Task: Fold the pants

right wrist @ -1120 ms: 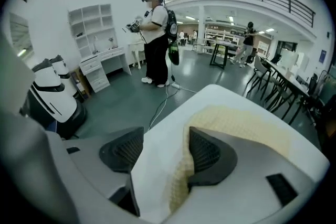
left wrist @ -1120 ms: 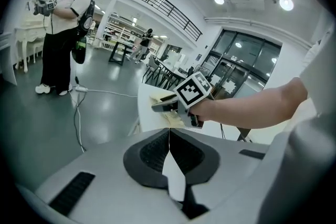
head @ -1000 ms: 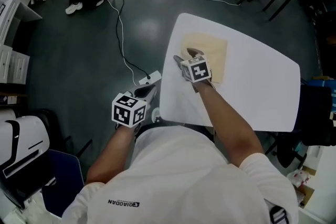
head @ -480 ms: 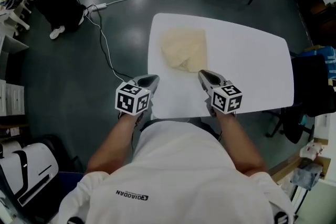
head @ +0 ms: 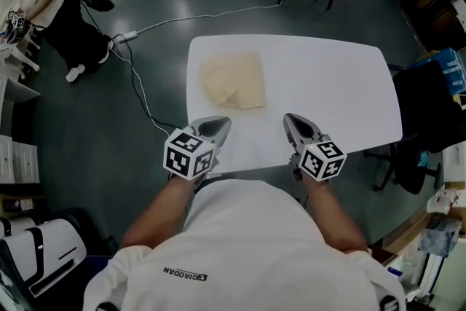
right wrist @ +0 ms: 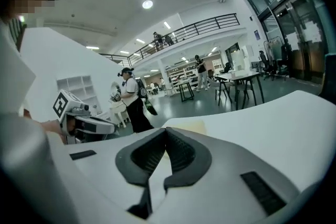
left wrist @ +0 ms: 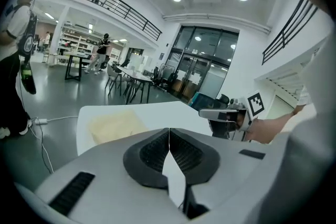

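Both grippers are held low over the near edge of the white table, side by side and clear of the cloth. At the near left corner the left gripper is kept clenched. Its ribbed pads are seen meeting along a single line in the left gripper view, with nothing caught between them. To its right, the right gripper is pointed towards the far side of the table. Its jaws have just been closing and are now pressed together, empty (only bare tabletop is seen past the tips in the right gripper view).

The pants, pale beige, are laid flat on the far left part of the table, folded into a roughly square packet. One layer is turned over at the near left of the packet. They are touched by neither gripper and lie well apart from both.

On the dark floor to the left a white cable is trailed past the table. At the far left a person in a white top and dark trousers is seen.
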`<state>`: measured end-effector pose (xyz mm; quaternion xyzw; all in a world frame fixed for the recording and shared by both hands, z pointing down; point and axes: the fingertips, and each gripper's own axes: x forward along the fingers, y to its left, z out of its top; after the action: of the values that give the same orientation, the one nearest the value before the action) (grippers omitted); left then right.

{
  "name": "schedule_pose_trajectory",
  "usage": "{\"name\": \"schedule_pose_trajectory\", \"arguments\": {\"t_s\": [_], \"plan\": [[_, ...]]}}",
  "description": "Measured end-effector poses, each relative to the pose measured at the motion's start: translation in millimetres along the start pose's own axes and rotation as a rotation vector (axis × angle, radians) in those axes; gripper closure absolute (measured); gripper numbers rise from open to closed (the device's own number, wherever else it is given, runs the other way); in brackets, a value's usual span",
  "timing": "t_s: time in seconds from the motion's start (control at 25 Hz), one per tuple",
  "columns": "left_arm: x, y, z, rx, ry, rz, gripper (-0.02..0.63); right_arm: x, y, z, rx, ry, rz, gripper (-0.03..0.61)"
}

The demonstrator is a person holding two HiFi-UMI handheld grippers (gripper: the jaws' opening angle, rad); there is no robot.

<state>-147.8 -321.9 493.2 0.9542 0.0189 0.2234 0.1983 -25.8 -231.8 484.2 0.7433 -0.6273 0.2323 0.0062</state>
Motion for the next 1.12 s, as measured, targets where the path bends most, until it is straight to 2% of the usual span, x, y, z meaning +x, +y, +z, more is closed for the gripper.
{"name": "schedule_pose_trajectory", "arguments": {"t_s": [0.12, 0.24, 0.36, 0.48, 0.8, 1.12], "plan": [[5.9, -37.0, -5.7, -0.006, -0.009, 0.008, 0.584, -26.1, 1.4, 1.5, 0.035, -0.035, 0.09, 0.558], [13.4, -75.4, -8.4, -0.058, -0.042, -0.004, 0.584, -55.4, 13.7, 3.0, 0.079, -0.062, 0.212, 0.558], [20.5, -119.0, -6.6, -0.053, -0.082, -0.005, 0.586, -86.9, 24.0, 3.6, 0.051, -0.081, 0.312, 0.558], [31.5, -153.5, -16.1, -0.032, -0.093, 0.038, 0.585, -115.3, 15.2, -8.8, -0.004, -0.058, 0.343, 0.559], [26.7, -222.8, -71.5, -0.062, -0.084, 0.164, 0.586, -193.5, -1.4, -41.8, -0.032, -0.032, 0.396, 0.56], [20.9, -277.8, -117.8, -0.11, -0.077, 0.228, 0.586, -240.6, -6.2, -72.5, -0.003, -0.013, 0.448, 0.56]]}}
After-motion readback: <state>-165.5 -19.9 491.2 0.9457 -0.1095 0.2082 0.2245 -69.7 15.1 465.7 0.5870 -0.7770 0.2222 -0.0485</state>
